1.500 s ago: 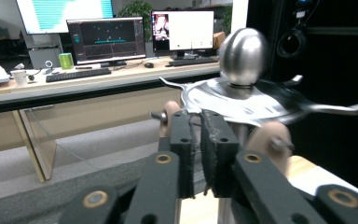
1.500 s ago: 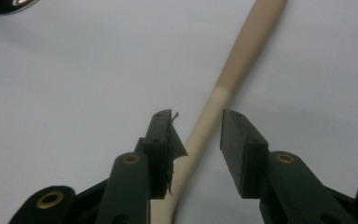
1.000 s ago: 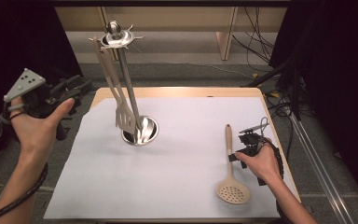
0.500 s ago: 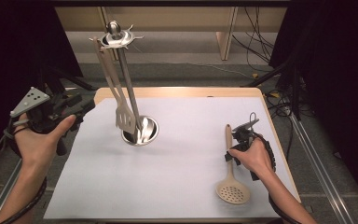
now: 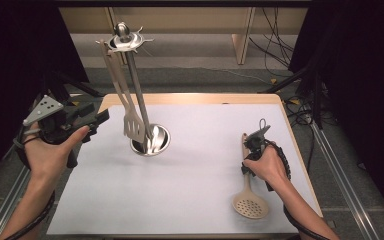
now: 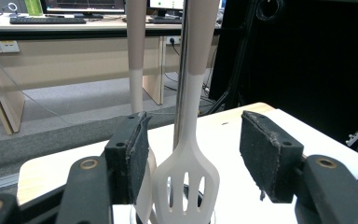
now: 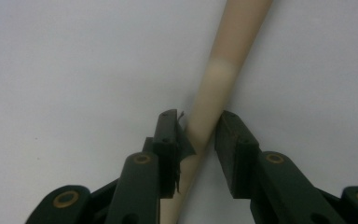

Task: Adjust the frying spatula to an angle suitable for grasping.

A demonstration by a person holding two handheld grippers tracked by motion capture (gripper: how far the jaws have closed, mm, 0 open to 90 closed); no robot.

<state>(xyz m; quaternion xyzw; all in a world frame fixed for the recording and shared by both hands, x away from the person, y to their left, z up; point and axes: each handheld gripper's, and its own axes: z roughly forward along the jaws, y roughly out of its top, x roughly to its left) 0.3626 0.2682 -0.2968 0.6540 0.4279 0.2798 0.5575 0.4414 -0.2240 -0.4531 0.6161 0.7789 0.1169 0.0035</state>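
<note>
A beige skimmer spoon (image 5: 249, 204) lies on the white mat (image 5: 190, 185) at the right. My right gripper (image 5: 250, 148) points down over its handle (image 7: 216, 79). Its jaws have just been closing, and both pads (image 7: 227, 134) now press the handle's sides. A steel utensil stand (image 5: 151, 141) rises from the mat's middle left, and a white slotted spatula (image 5: 132, 126) hangs from its top hub (image 5: 123, 40). My left gripper (image 5: 100, 117) hovers left of the stand. Its jaws have just been opening and hold nothing. The spatula (image 6: 186, 179) hangs beyond the left gripper (image 6: 193, 135).
The wooden table edge (image 5: 190, 97) borders the mat at the back. Metal rails (image 5: 337, 165) run along the right side, and cables (image 5: 275, 30) lie on the floor behind. A desk with monitors (image 6: 74, 14) stands far off.
The right gripper shifted left onto the skimmer handle and closed on it. The left gripper sank lower beside the stand and its jaws spread wider.
</note>
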